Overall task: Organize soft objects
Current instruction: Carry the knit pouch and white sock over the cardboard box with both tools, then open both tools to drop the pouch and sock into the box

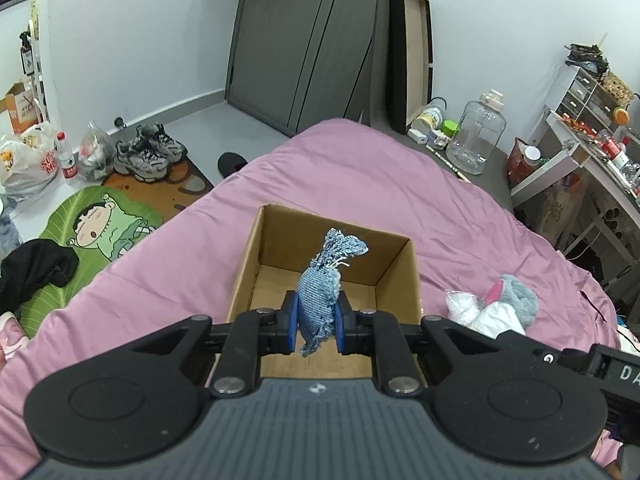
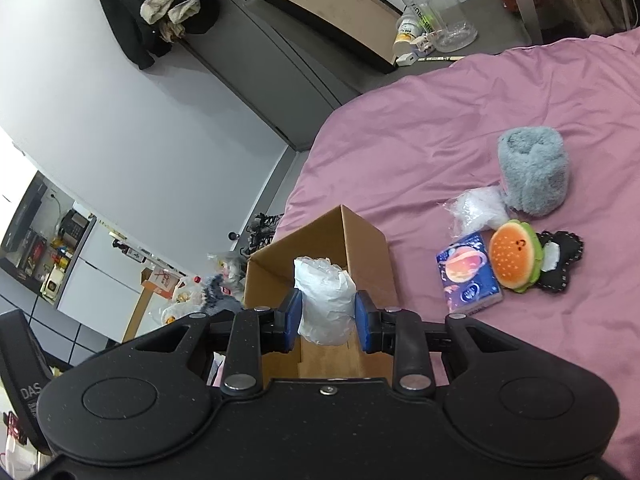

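In the left wrist view, the left gripper [image 1: 317, 326] pinches a frayed blue denim scrap [image 1: 324, 280] between its blue pads, the cloth standing up above the open cardboard box [image 1: 400, 276]. The box sits on the pink bedspread [image 1: 340, 176], and its floor shows bare where visible. To the right of the box lie a grey fluffy plush [image 1: 516, 300] and a white plastic bag [image 1: 464, 304], touching each other. Beyond the bed's far edge stand a large clear water jug [image 1: 476, 136] and a cluttered white desk [image 1: 576, 160]; sneakers [image 1: 150, 152] and a cartoon floor mat [image 1: 100, 232] lie on the floor to the left.

In the right wrist view, the right gripper [image 2: 327, 312] squeezes a white crinkled plastic bundle [image 2: 325, 300] between its pads, held over the near part of the cardboard box [image 2: 360, 256]. On the bedspread to the right lie the grey plush [image 2: 534, 172], a white bag [image 2: 478, 210], a blue planet-print packet [image 2: 468, 276], a hamburger plush [image 2: 514, 256] and a black stitched pad [image 2: 560, 260], clustered together and well apart from the box.
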